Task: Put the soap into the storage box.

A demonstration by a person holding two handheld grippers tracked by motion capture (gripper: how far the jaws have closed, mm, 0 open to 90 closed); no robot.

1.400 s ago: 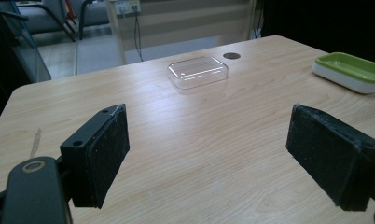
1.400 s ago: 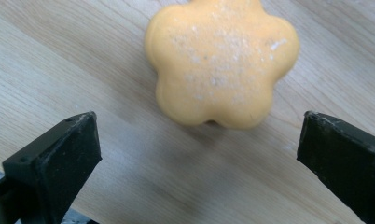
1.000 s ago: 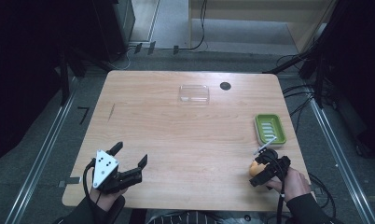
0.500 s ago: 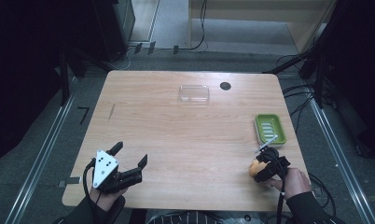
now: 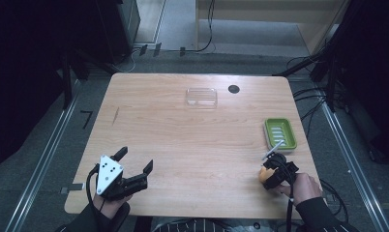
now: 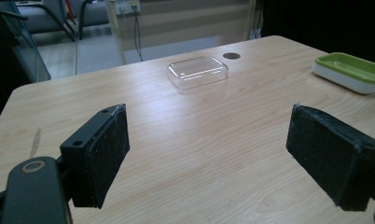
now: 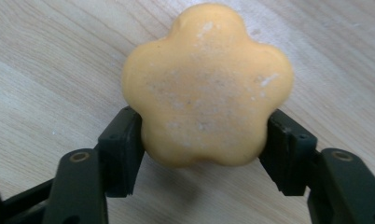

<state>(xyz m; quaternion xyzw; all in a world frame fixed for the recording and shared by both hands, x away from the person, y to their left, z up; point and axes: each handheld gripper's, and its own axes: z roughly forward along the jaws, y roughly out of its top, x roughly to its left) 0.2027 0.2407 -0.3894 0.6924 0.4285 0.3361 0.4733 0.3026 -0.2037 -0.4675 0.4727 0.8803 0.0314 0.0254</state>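
An orange flower-shaped soap (image 7: 206,86) sits between the two black jaws of my right gripper (image 7: 204,149), which is shut on it just above the wooden table. From above, that gripper (image 5: 271,173) is near the table's front right corner with the soap (image 5: 263,176) at its tip. My left gripper (image 5: 134,166) rests at the front left, open, with nothing between its pads (image 6: 101,154). A green soap dish (image 5: 280,134) lies at the right edge, just beyond the right gripper; it is also at the far right in the left gripper view (image 6: 351,71).
A clear plastic lid or tray (image 5: 201,96) lies at the back middle of the table (image 5: 183,140), with a dark round cable hole (image 5: 233,89) beside it. Cables run along the floor behind the table. Metal rails flank both sides.
The right gripper with the soap has shifted slightly toward the front edge. The left gripper has stayed put.
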